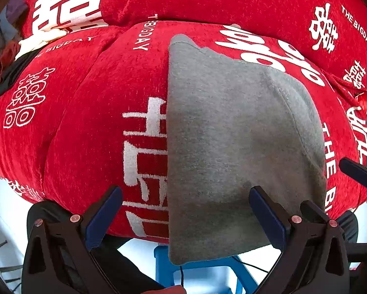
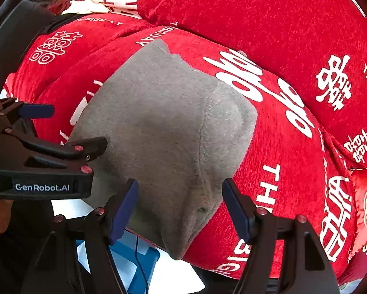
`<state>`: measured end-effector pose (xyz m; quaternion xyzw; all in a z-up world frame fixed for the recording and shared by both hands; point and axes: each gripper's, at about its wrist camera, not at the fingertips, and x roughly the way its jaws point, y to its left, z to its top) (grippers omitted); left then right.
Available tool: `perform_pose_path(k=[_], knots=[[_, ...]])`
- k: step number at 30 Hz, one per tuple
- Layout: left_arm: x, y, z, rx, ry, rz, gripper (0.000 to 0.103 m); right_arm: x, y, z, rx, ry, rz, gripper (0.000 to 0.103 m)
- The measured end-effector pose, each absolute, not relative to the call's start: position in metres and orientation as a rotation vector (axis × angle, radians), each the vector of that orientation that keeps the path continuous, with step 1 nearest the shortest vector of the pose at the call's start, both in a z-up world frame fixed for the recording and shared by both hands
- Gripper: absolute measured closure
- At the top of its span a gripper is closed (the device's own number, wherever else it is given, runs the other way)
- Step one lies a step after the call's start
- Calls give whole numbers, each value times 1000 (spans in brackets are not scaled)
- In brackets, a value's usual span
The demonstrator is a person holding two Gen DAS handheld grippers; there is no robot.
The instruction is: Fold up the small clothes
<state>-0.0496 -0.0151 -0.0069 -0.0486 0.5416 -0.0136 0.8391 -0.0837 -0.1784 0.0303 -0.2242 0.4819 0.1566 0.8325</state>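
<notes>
Grey garment (image 1: 232,134) is lying flat on red cover w/ white lettering (image 1: 85,103), its near edge hanging over the front. Left tongs (image 1: 186,218) are hovering over that near edge, jaws standing wide, nothing between the pads. Right tongs' dark fingertip (image 1: 357,172) is poking in at far right. Blue stool (image 1: 163,264) is showing below.

Grey knit garment (image 1: 232,152) folded flat on red cushion, near edge overhanging front
</notes>
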Motion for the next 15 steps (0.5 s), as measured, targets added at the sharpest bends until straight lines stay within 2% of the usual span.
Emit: perform_pose_path(k=[15], knots=[[-46, -38, -5, -21, 1174, -31, 0, -77, -201, 25, -368, 1022, 351, 29]])
